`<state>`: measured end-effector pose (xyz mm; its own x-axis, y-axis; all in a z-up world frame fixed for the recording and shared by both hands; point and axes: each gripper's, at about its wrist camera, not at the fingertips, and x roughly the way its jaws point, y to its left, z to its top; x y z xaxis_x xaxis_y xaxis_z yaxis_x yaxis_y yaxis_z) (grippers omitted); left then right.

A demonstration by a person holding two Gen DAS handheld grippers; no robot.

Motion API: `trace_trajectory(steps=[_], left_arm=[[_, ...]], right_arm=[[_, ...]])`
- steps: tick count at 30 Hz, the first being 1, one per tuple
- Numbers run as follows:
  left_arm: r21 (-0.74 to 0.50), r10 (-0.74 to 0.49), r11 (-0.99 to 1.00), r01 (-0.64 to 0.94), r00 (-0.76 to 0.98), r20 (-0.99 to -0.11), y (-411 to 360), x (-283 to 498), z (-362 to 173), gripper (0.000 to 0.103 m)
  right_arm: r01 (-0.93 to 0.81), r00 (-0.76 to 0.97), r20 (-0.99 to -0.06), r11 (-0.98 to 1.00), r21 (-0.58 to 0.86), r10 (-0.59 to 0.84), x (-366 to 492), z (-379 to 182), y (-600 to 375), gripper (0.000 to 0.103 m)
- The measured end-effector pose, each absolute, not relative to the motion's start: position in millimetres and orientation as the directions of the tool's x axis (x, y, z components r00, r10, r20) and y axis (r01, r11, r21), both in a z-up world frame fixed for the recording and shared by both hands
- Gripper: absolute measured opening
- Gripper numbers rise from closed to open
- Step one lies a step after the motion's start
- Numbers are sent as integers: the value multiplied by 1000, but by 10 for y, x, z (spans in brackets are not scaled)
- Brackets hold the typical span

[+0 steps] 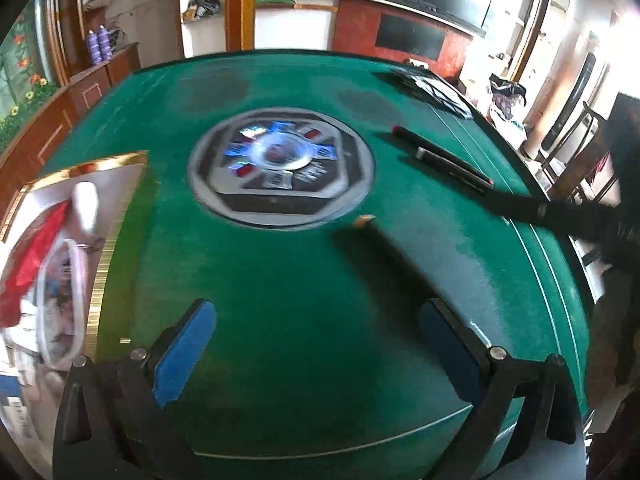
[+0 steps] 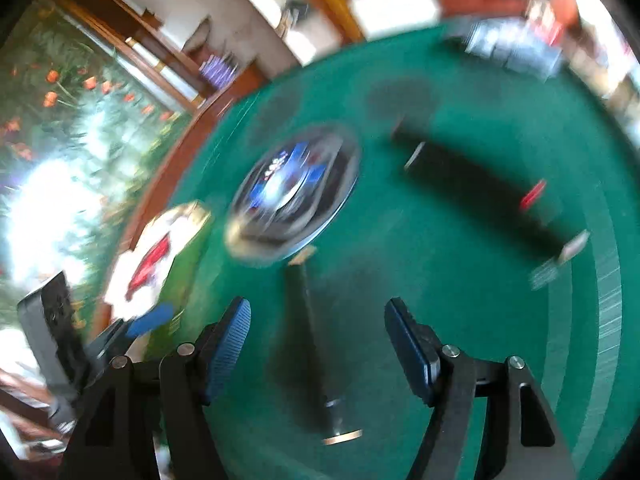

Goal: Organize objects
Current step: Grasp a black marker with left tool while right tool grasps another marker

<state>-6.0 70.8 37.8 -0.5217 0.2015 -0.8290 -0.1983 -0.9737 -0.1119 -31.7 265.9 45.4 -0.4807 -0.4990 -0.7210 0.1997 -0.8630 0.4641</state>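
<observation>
Left edge of green table (image 1: 280,280): gold-rimmed box (image 1: 100,240), contents blurred. Left gripper (image 1: 316,344) jaws wide apart, nothing held. Ctr, just ahead: black pencil (image 1: 384,248), prob. light, stiff, rolls easily; grip mid-shaft. Right gripper (image 2: 318,344) agape, empty, pencil underneath. Two black pens (image 1: 448,156) near right edge.

The left hand-held gripper (image 1: 316,344) has two black fingers, each faced on the inner side with a flat blue pad (image 1: 184,352). Black angular linkage arms run back from the fingers, joined by round silver screw heads (image 1: 497,353). The right hand-held gripper (image 2: 318,350) is built the same: black arms, silver pivot screws, and blue pads (image 2: 228,350) with a fine ribbed texture
</observation>
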Motion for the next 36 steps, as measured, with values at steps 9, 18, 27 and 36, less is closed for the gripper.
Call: trace_trajectory(steps=[9, 18, 27, 36], left_arm=[[7, 105, -973, -231, -465, -879, 1386, -266, -27, 101], [-14, 150, -961, -277, -476, -866, 945, -140, 133, 14], [32, 120, -962, -272, -524, -843, 895, -71, 109, 16], [9, 142, -964, -267, -537, -832, 853, -107, 99, 28]], right_arm=[[95, -580, -756, -946, 310, -305, -453, 586, 3089, 74], [129, -544, -780, -949, 286, -309, -777, 469, 3151, 74], [156, -498, -830, -968, 199, -250, -1093, 290, 2977, 74], [172, -465, -880, -985, 23, -101, -1121, 153, 2752, 49]])
